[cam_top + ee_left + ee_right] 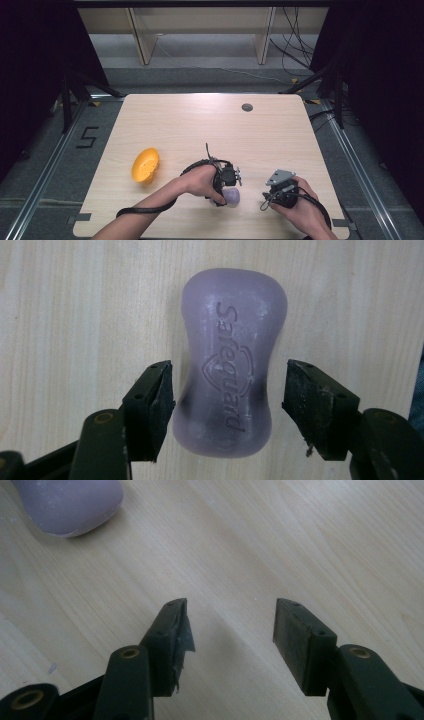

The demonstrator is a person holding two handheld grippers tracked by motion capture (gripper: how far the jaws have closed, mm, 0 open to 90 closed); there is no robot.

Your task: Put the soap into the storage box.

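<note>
A purple soap bar stamped "Safeguard" lies flat on the wooden table, near its front edge. My left gripper points down at it with the jaws standing on either side of the bar's lower half. The left jaw is close against the bar and the right jaw stands off with a gap, so this gripper is open. To the right, my right gripper is open over bare wood, with nothing between its fingers. An end of the soap bar shows at the upper left of the right gripper view.
An orange perforated dish lies on the table's left part. A grey round cap sits in the tabletop at the back. Cables and shelf legs stand on the floor beyond the table.
</note>
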